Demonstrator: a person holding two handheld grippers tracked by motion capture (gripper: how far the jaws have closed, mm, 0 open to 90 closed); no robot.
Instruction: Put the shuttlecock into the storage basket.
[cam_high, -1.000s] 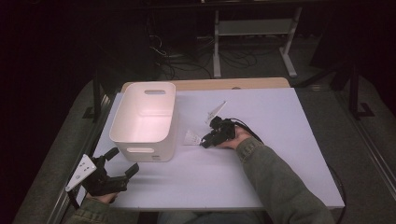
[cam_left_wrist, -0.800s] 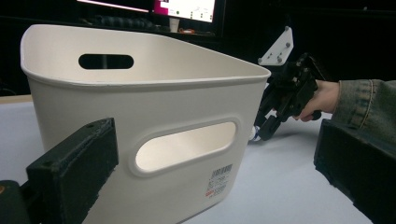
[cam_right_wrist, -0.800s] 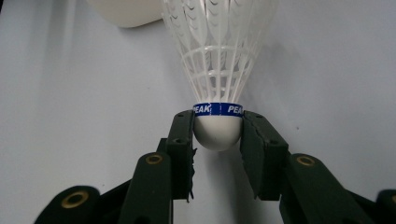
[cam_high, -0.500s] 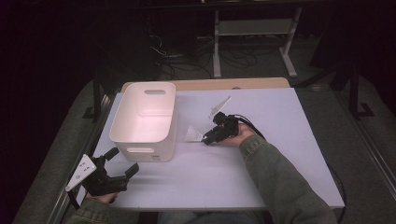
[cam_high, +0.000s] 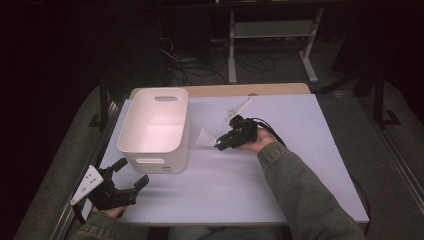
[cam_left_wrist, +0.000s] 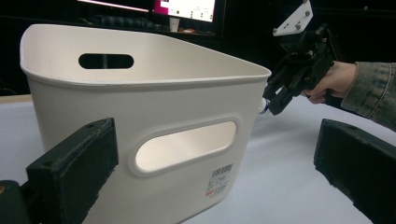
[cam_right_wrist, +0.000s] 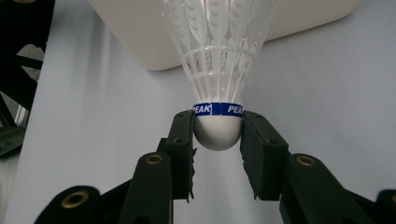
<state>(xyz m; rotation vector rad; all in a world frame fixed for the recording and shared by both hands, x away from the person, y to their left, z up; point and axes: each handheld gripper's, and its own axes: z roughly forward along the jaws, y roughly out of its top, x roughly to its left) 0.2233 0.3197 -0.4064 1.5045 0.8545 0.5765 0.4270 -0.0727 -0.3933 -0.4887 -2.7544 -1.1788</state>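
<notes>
Right gripper (cam_right_wrist: 218, 135): its black fingers (cam_right_wrist: 181, 140) are clamped on the rounded white cork of a white feathered shuttlecock with a blue band (cam_right_wrist: 218, 70), held off the pale worktop (cam_high: 280, 170) just beside the white plastic handled bin (cam_high: 156, 127), feathers pointing at its wall. Over at the near left corner, the left gripper (cam_high: 131, 176) hovers, fingers (cam_left_wrist: 77, 161) apart, nothing between them, facing the bin's front wall.

White bin (cam_left_wrist: 140, 107) fronts wide-apart jaws; right gripper (cam_left_wrist: 280, 100) holds beside its rim.
</notes>
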